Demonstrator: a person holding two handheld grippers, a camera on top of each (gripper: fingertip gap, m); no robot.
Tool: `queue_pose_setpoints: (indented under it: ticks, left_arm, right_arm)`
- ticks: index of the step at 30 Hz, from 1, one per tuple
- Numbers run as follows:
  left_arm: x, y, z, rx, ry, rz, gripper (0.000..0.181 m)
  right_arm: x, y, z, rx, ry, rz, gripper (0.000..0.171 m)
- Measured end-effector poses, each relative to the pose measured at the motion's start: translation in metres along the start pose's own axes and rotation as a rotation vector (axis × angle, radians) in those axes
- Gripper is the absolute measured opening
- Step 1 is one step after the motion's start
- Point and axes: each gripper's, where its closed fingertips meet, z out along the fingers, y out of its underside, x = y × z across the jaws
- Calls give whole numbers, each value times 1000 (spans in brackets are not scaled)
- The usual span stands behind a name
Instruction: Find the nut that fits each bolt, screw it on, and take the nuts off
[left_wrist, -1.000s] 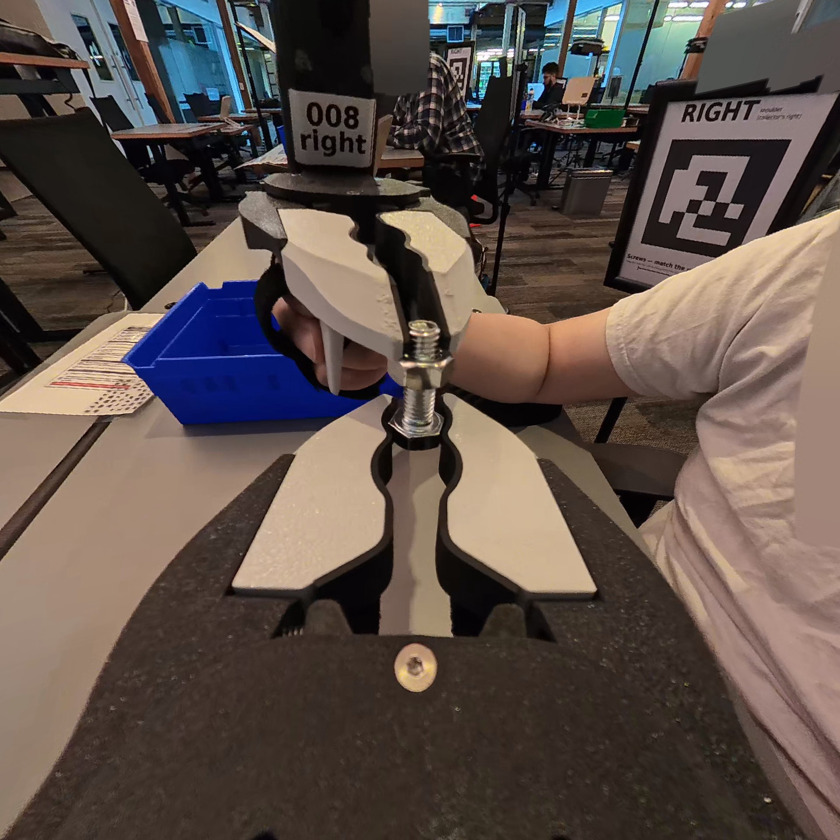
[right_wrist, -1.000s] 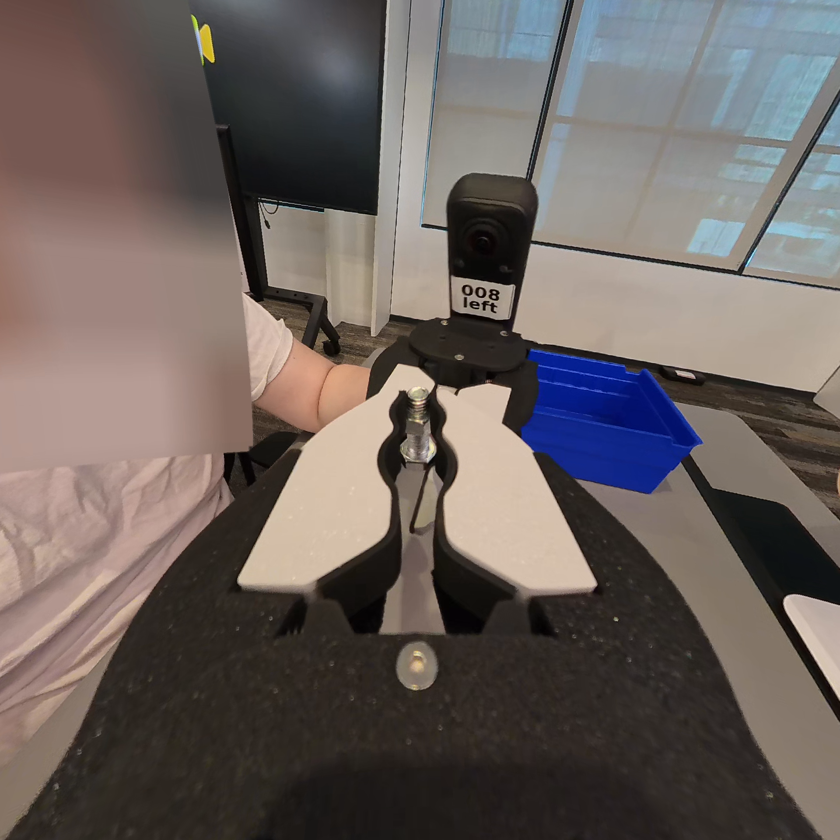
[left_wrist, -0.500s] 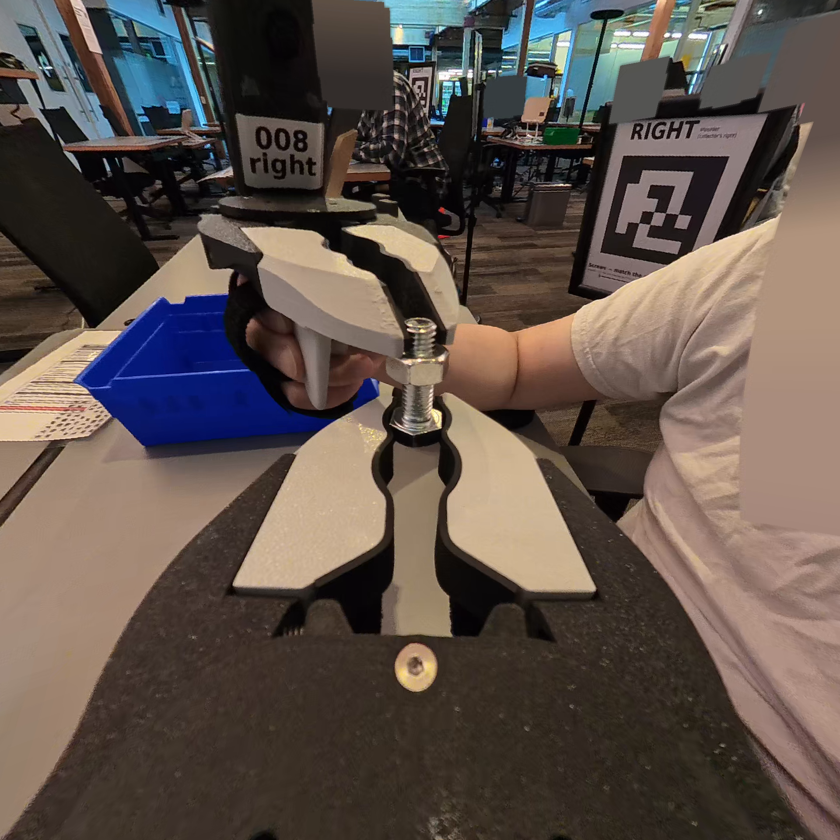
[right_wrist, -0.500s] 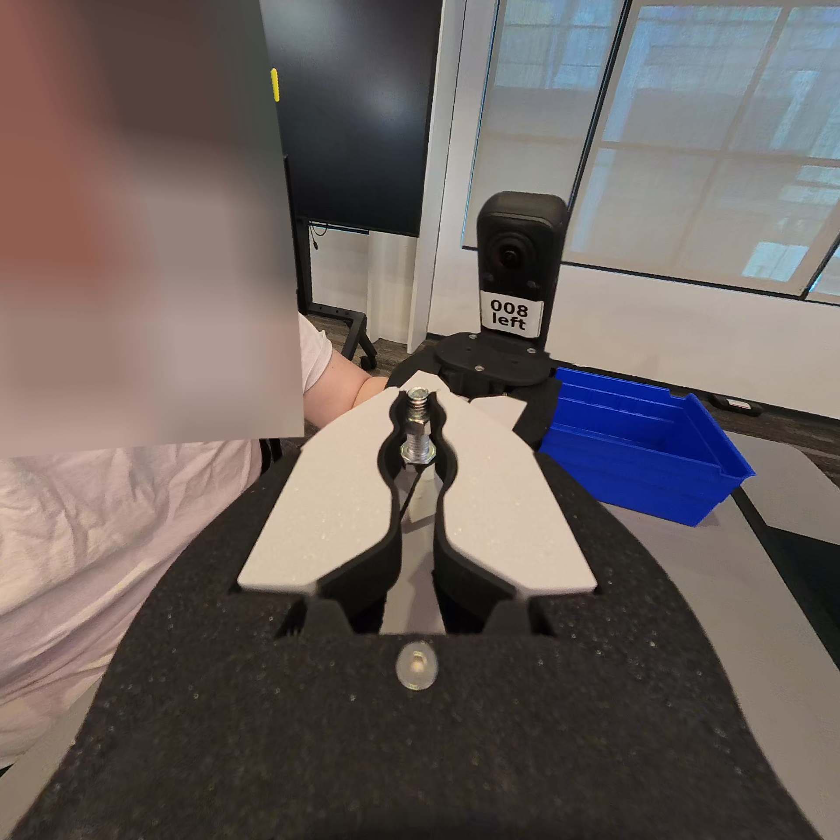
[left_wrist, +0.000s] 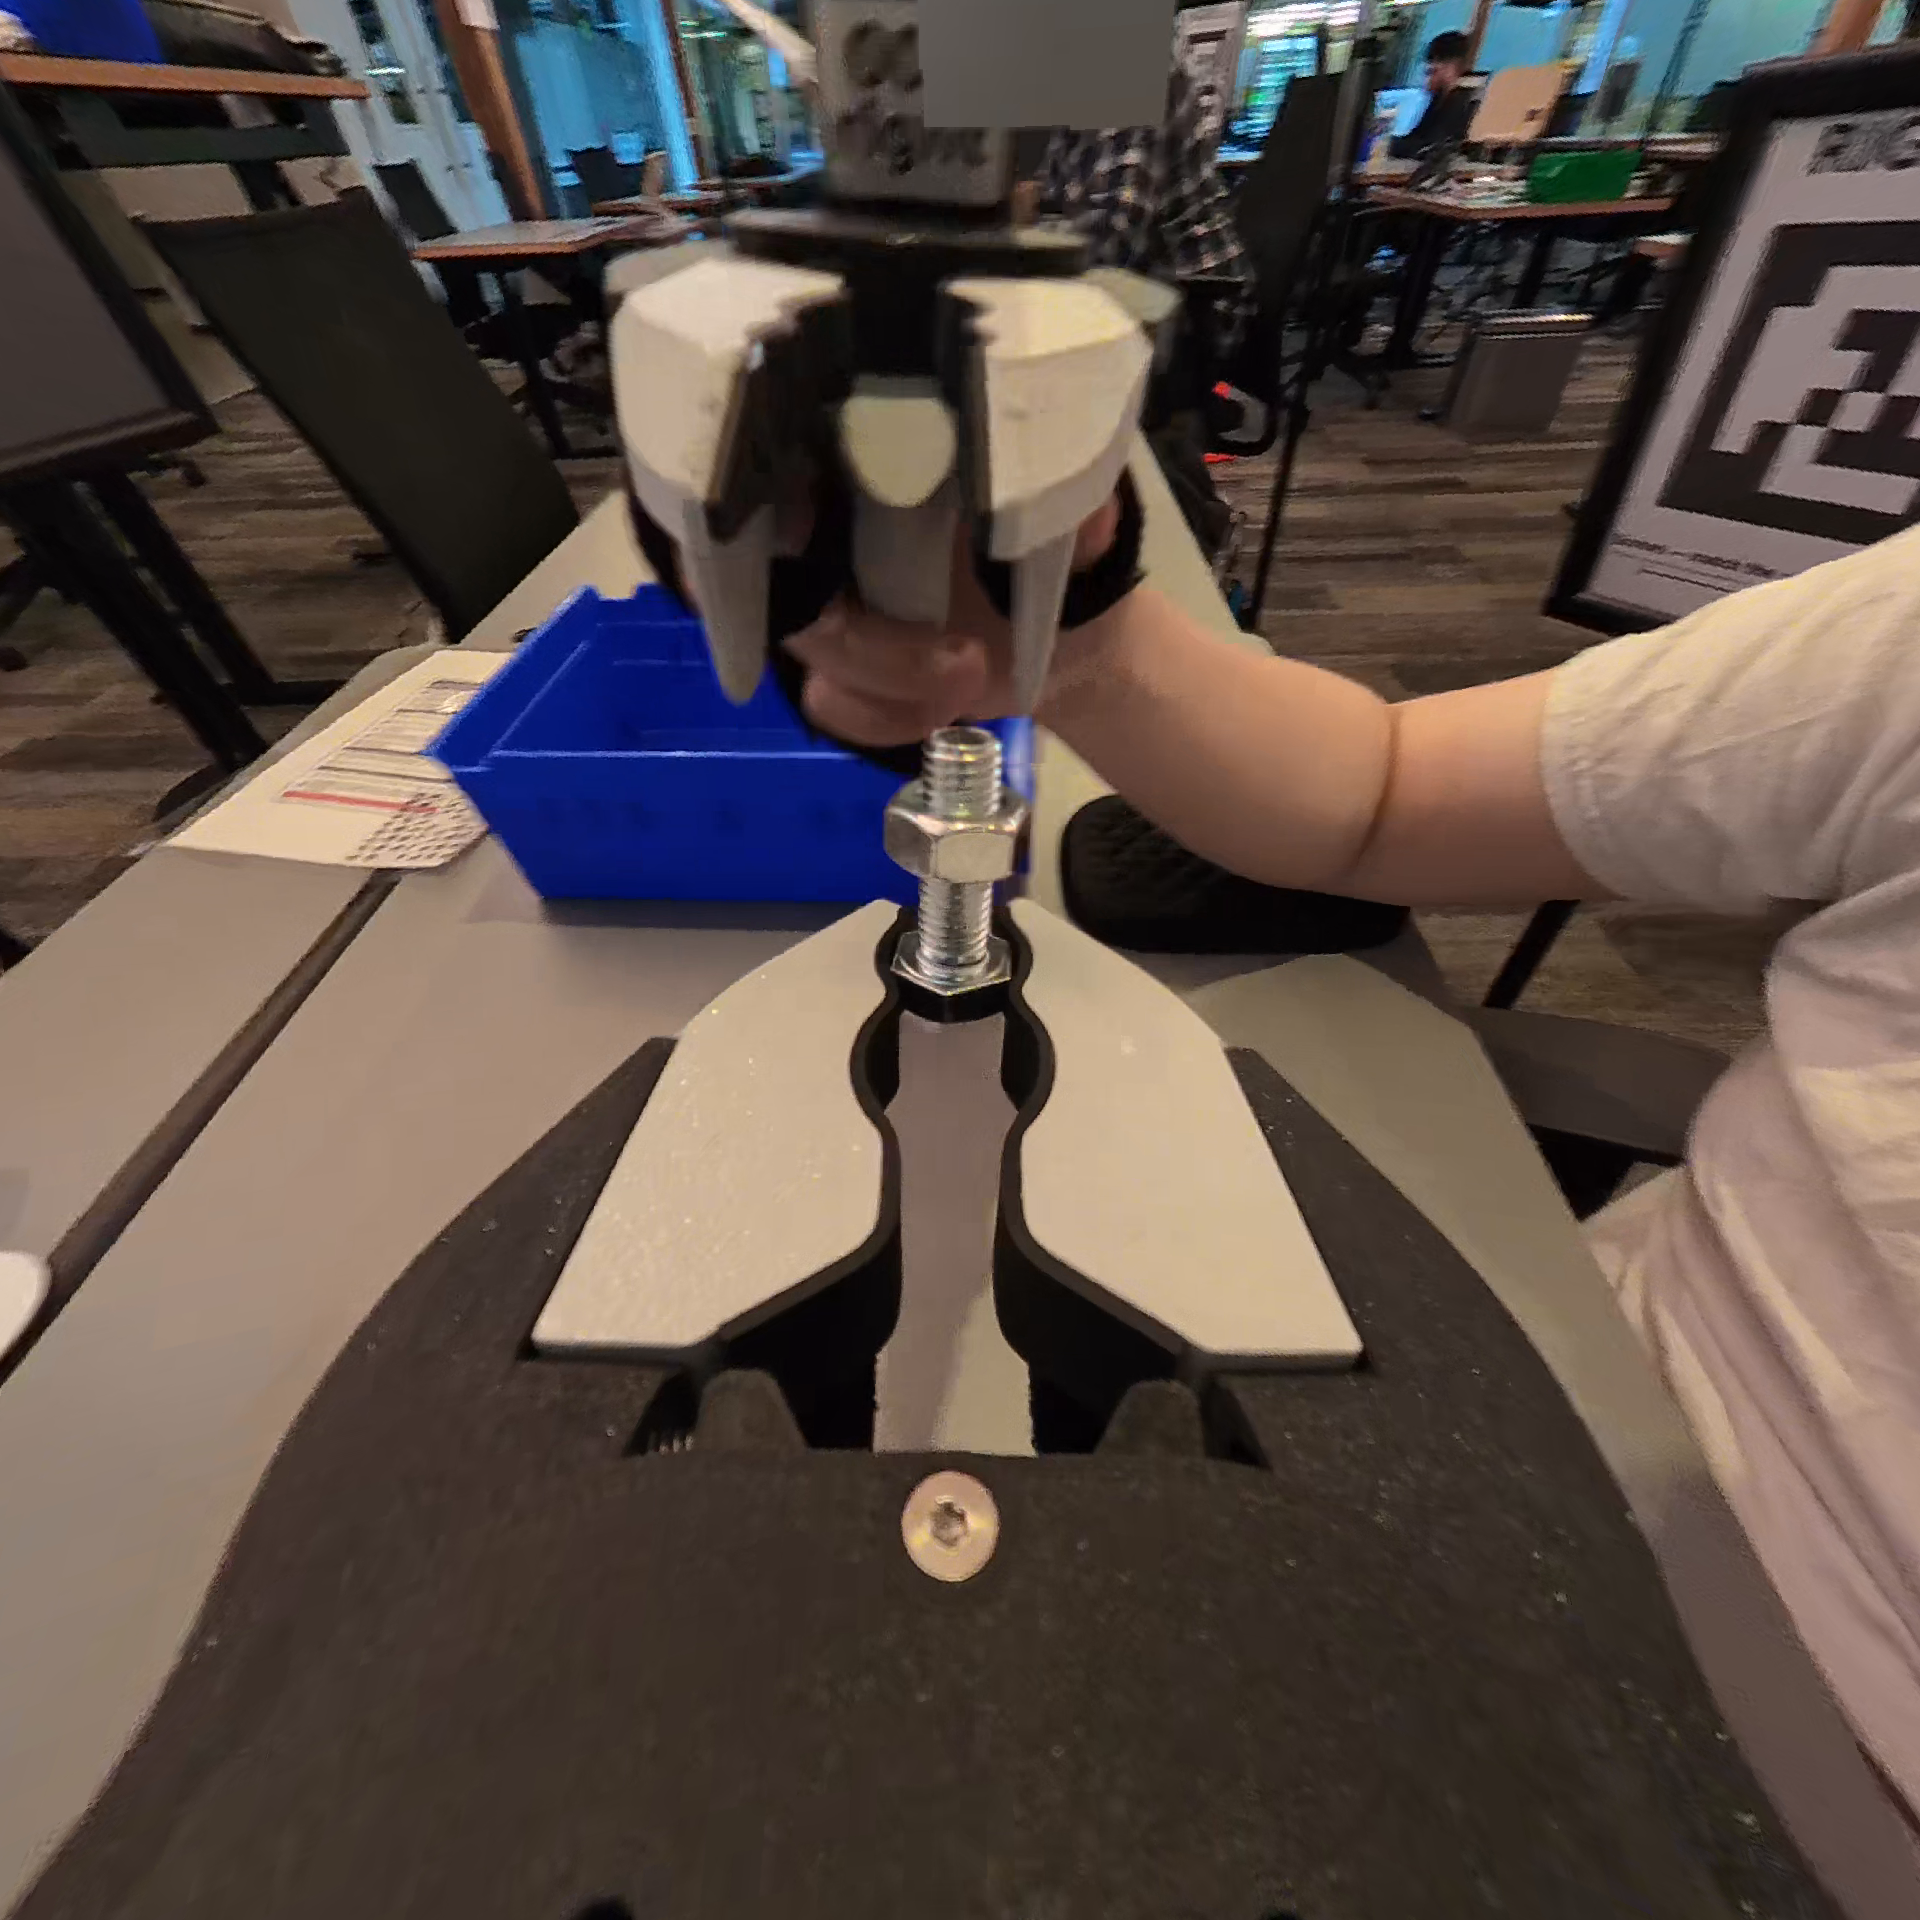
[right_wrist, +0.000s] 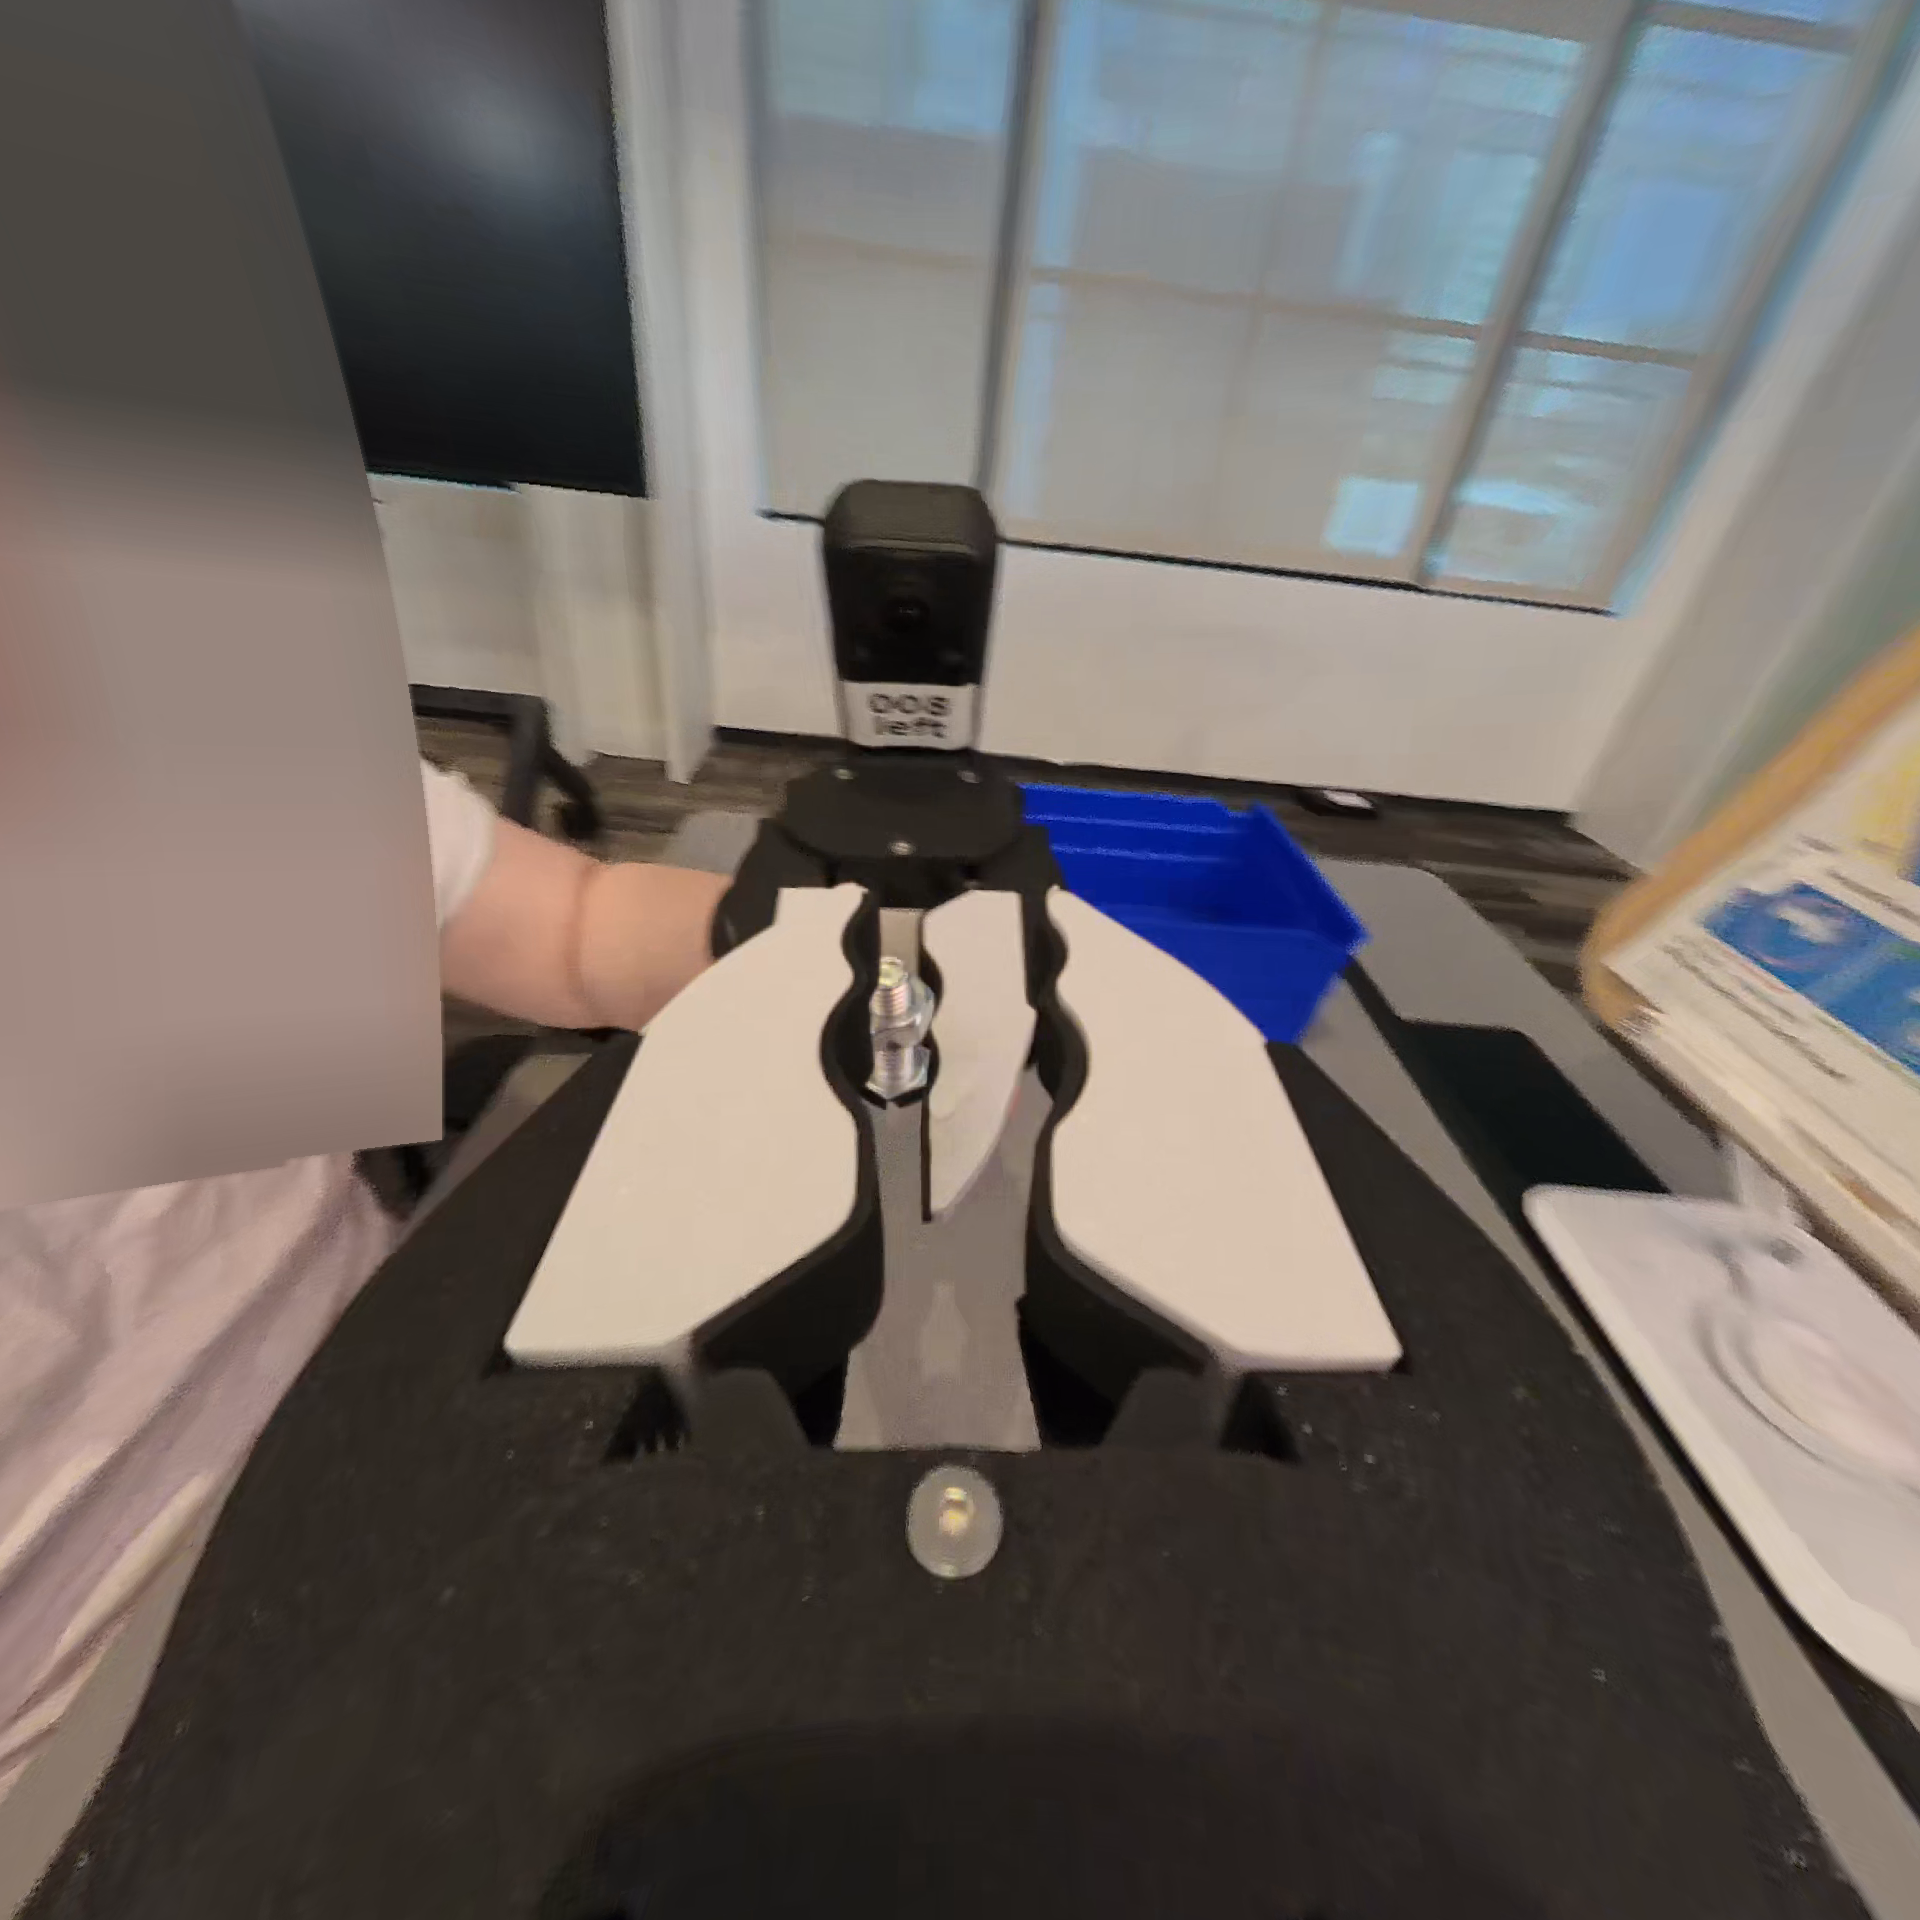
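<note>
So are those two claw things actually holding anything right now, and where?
The left gripper holds the bolt by its hex head, nut partway up the thread. The right gripper is open, holding nothing.

We're in an open-plan office / lab space: rows of desks (left_wrist: 540, 234) w/ black office chairs (left_wrist: 353, 405), a person at a laptop (left_wrist: 1455, 83) far back, wood-look floor (left_wrist: 1403, 540). Other side: big grid windows (right_wrist: 1351, 260), a wall screen (right_wrist: 457, 239), grey work table (left_wrist: 208, 1039) w/ a blue parts bin (left_wrist: 665, 821).
</note>
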Motion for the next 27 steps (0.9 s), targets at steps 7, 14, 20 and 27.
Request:
queue_pose_setpoints:
  ticks: [7, 14, 20, 27]
  left_arm:
    - [-46, 4, -12, 19, -300, -35, 14]
    - [-49, 4, -12, 11, -366, -14, 14]
    - [-49, 4, -12, 2, -383, 1, 14]
    - [-51, 0, -15, 28, -383, -15, 14]
  right_arm:
    - [28, 14, 7, -185, 374, -10, 38]
    - [33, 37, 25, -255, 508, -3, 38]
    - [32, 43, 28, -271, 497, 19, 33]
    - [33, 39, 23, -287, 501, -16, 32]
